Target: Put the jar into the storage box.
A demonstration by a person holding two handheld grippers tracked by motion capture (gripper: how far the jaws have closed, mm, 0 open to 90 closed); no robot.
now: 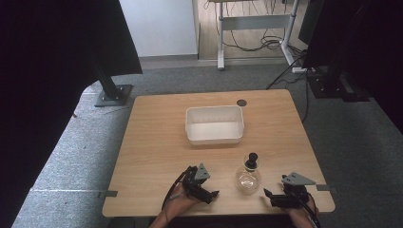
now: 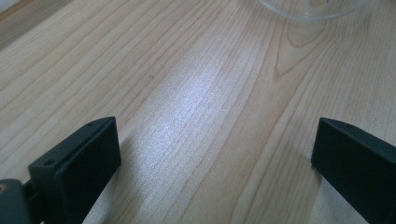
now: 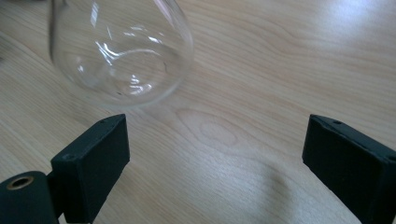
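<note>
A clear round glass flask (image 1: pixel 247 178) with a black stopper (image 1: pixel 251 159) stands upright near the table's front edge. To its left, low over the wood, my left gripper (image 1: pixel 213 195) is open, its jaws pointing right toward the flask, whose base edge (image 2: pixel 312 8) shows at the top of the left gripper view. My right gripper (image 1: pixel 267 195) is open on the flask's right, jaws pointing left. The flask's round belly (image 3: pixel 122 51) sits just beyond the right gripper's jaws, at upper left of that view. Bare wood lies between each pair of jaws.
A white rectangular tub (image 1: pixel 214 124) stands empty at the table's middle, behind the flask. A dark round cable hole (image 1: pixel 242 102) sits near the far edge. Black stands (image 1: pixel 113 92) and a desk frame (image 1: pixel 254 21) surround the table (image 1: pixel 152 142) on grey carpet.
</note>
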